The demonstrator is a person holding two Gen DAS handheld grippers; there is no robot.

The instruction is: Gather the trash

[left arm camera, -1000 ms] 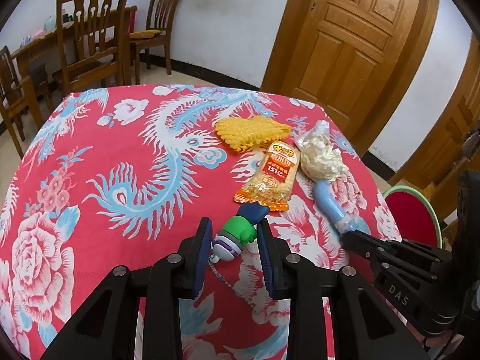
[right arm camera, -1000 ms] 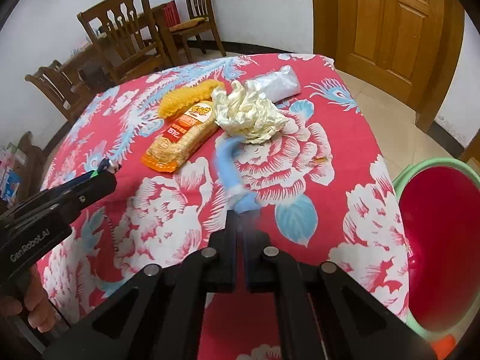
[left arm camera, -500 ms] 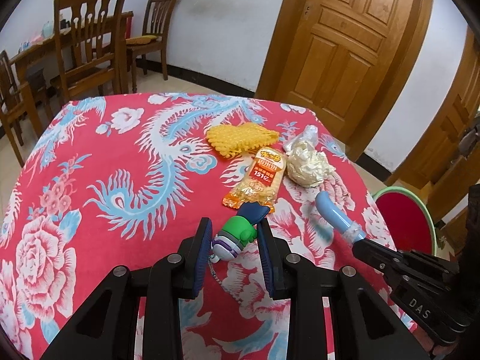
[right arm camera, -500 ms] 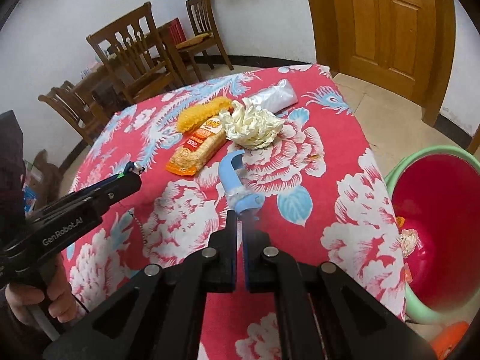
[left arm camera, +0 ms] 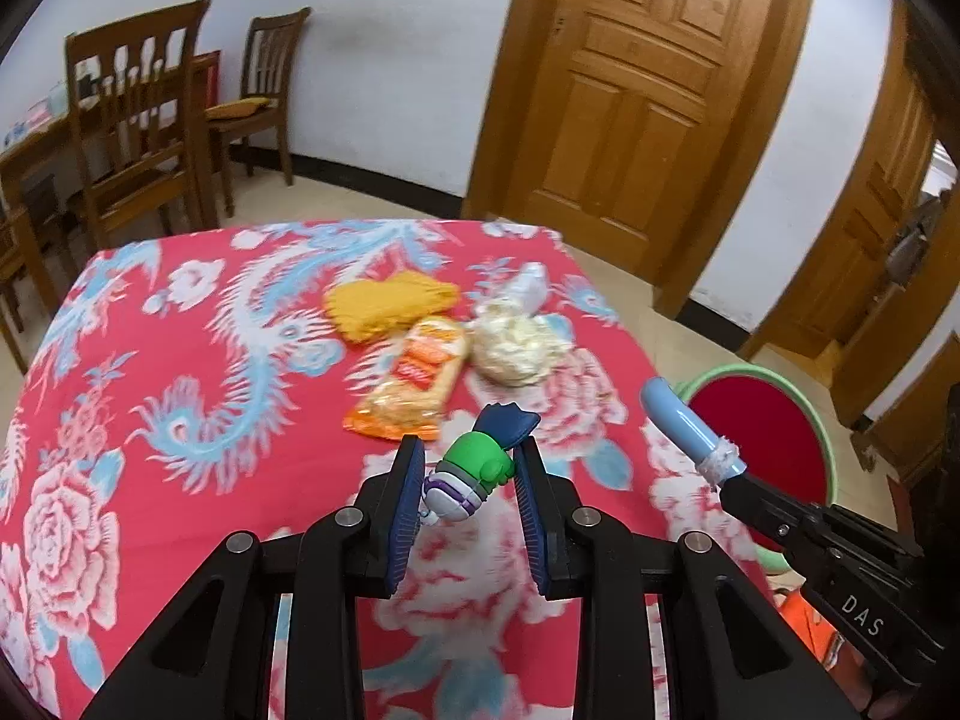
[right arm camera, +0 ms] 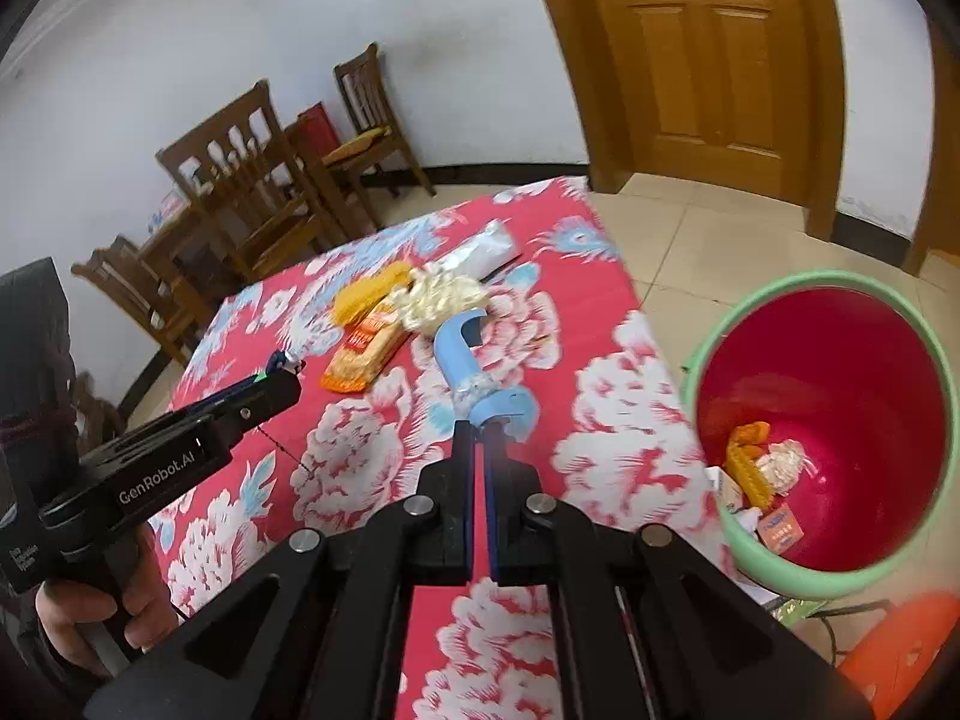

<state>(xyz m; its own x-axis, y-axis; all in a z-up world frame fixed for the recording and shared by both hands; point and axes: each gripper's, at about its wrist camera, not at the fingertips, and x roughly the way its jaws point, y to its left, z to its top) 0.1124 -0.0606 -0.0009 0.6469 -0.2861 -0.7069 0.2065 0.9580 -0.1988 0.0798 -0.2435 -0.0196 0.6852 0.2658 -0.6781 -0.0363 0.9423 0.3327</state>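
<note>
- Left on the desk point(left arm camera: 180, 420): four pieces, grouped at its far right part. One yellow knitted cloth point(left arm camera: 390, 303), one orange snack packet point(left arm camera: 414, 381) nearer than it, one crumpled white wad point(left arm camera: 516, 345) to the right of the packet, and one clear plastic wrapper point(right arm camera: 480, 249) farthest back by the desk's edge.
- Two grippers, each with one thing in it.
- The left gripper point(left arm camera: 468, 501) has its blue pads point(left arm camera: 405, 510) partly apart and pressed on either side of a small toy figure point(left arm camera: 474, 468), green and white with a dark blue end pointing away. The figure is off the cloth-covered desk, over its near middle.
- The right gripper point(right arm camera: 478, 438) has its fingers nearly together, clamped on the base of a light blue handle-shaped tool point(right arm camera: 474, 372) with a whitish band around its middle. The tool sticks out forward and is lifted above the desk's right part, its hooked tip toward the white wad.
- One red bucket point(right arm camera: 774, 570) with a green rim stands on the floor to the right of the desk, and already holds several scraps, orange, white and yellow.
- An orange object point(right arm camera: 900, 648) sits on the floor near the bucket; only part of it shows.
- Wooden chairs point(left arm camera: 138, 138) stand far left and a wooden door point(left arm camera: 630, 96) far behind.
</note>
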